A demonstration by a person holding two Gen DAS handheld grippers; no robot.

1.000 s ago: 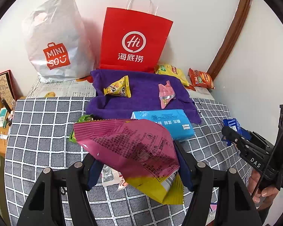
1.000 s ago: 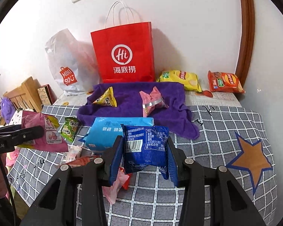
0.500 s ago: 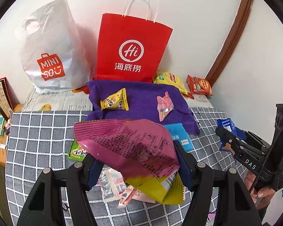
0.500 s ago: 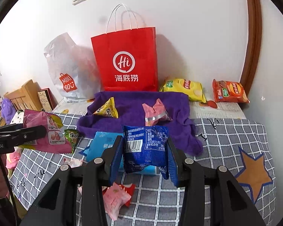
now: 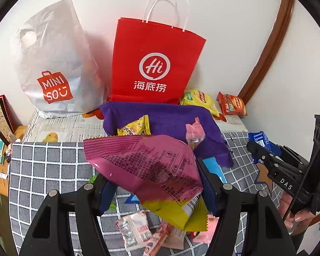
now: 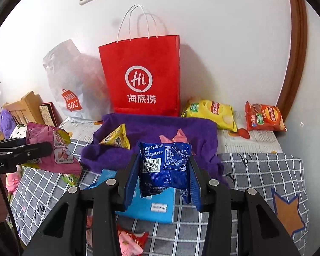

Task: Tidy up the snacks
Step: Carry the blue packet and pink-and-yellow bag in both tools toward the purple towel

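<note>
My left gripper (image 5: 155, 183) clamps a pink snack bag (image 5: 147, 164) between its jaws; my right gripper (image 6: 163, 181) likewise grips a blue snack packet (image 6: 165, 168).

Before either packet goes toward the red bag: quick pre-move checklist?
1. left gripper shut on pink snack packet: ok.
2. right gripper shut on blue snack packet: ok.
3. Both packets lifted off the checked cloth: ok.
4. red paper bag upright against the wall: ok.
5. Bag mouth open enough: cannot tell.
6. Grippers apart from each other: ok.
</note>
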